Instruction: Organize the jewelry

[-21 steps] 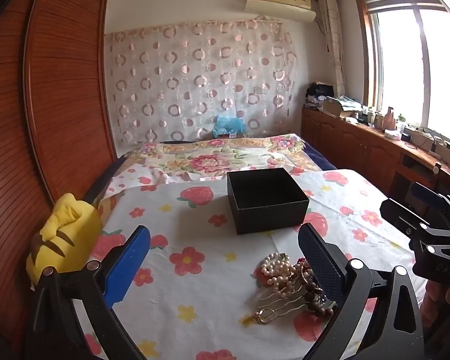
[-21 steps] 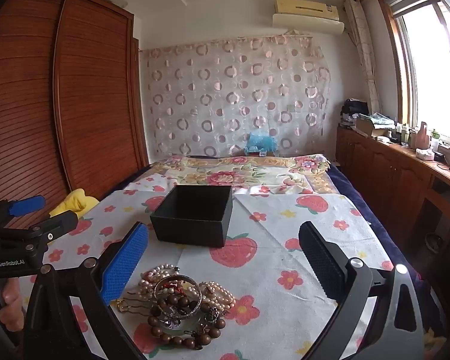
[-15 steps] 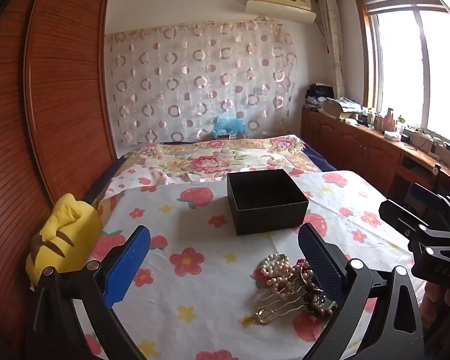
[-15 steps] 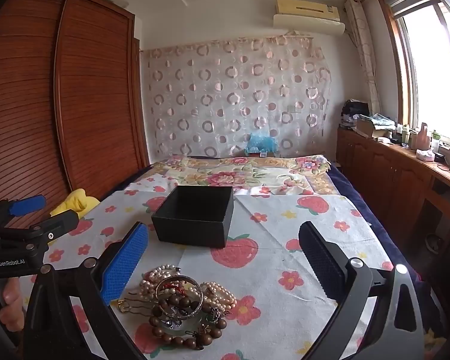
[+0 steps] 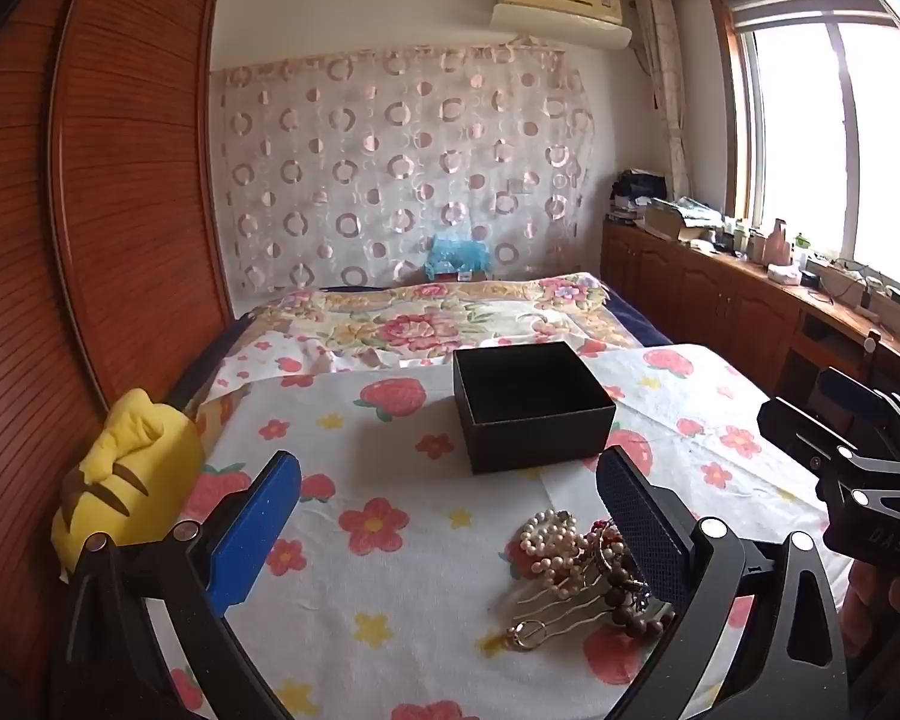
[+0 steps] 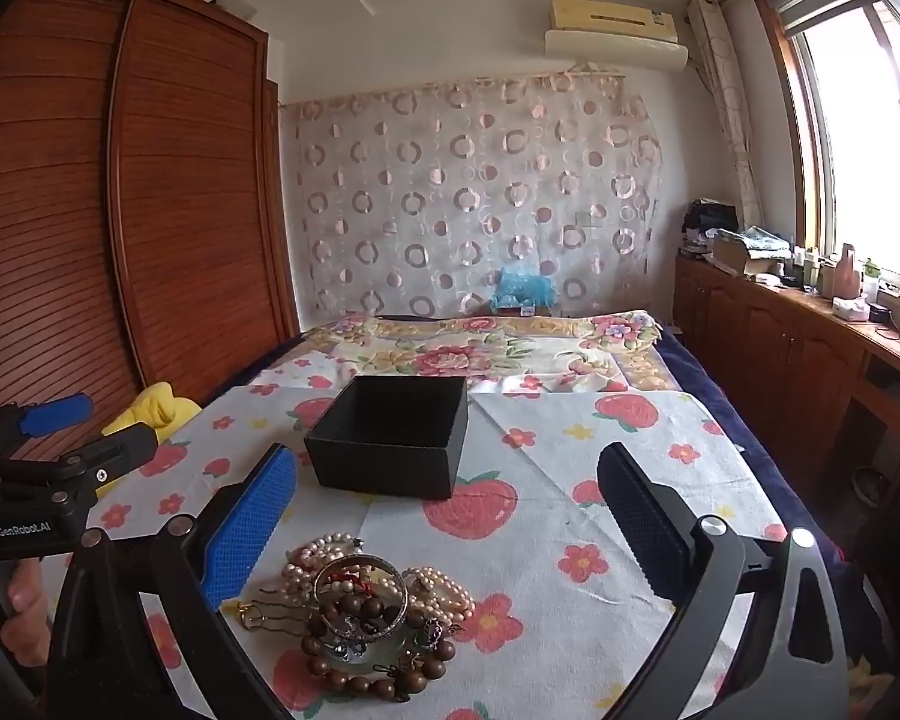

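A heap of jewelry (image 6: 366,612) lies on the flowered cloth: pearl strands, a silver bangle, dark wooden beads and a hair pin. In the left wrist view the jewelry heap (image 5: 576,576) sits by the right finger. Behind it stands an empty black box (image 5: 531,405), seen too as the black box (image 6: 390,435) in the right wrist view. My left gripper (image 5: 450,510) is open, hovering left of the heap. My right gripper (image 6: 447,510) is open above the heap, nothing between its fingers. Each gripper shows at the edge of the other's view.
A yellow plush toy (image 5: 120,480) lies at the cloth's left edge beside the wooden wardrobe (image 5: 90,210). Beyond the box stretches a bed with a floral quilt (image 5: 438,318). Wooden cabinets (image 6: 780,348) with clutter run under the window on the right.
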Demonstrator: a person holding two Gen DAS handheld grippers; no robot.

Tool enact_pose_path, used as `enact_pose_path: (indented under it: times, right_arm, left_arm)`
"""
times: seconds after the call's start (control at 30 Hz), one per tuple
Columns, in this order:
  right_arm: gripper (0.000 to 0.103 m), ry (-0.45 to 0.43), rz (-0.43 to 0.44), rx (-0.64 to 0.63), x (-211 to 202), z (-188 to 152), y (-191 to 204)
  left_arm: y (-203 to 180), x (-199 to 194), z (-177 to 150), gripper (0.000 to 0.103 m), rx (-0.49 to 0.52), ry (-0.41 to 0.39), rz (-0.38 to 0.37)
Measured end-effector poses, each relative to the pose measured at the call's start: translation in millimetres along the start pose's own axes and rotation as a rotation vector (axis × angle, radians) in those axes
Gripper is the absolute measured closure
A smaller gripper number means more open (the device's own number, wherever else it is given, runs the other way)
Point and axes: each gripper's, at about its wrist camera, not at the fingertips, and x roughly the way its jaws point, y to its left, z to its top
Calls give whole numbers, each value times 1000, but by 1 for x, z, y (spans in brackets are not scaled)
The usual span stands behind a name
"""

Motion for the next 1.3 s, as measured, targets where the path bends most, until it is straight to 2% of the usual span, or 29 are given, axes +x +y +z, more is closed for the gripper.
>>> enact_pose_path:
  times: [1.3]
  right_arm:
    - [3,1,3,8,1,-1,1]
  left_arm:
    - [1,0,0,8,-8,-1,-7]
